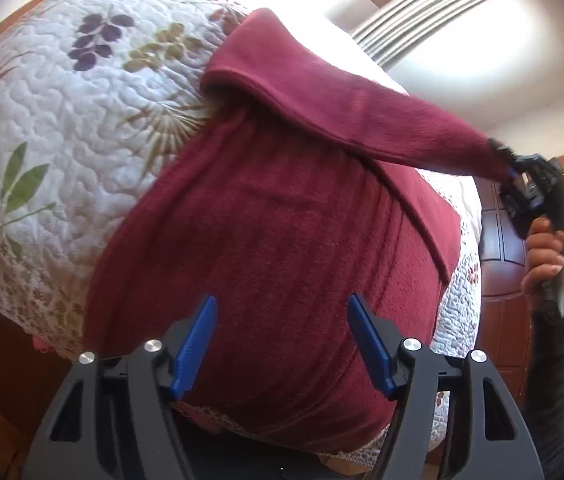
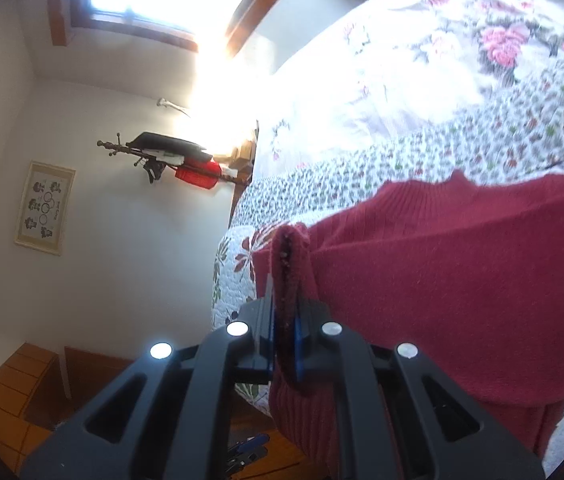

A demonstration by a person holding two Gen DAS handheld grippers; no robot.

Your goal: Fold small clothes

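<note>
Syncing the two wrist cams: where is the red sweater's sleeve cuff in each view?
Left wrist: the sleeve cuff is at the right edge, pulled out taut from the red sweater and pinched by the right gripper.
Right wrist: the cuff is at lower centre, clamped edge-on in the right gripper.
Shared landmark: the floral quilt under the sweater.

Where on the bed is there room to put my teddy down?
The quilt left of the red sweater is bare, out to the bed's edge. In the right wrist view, the flowered stretch above the sweater's neck is bare too. The middle is crowded: the sweater covers it, the right gripper pinches the sleeve, and the open left gripper hovers over the hem.
</note>
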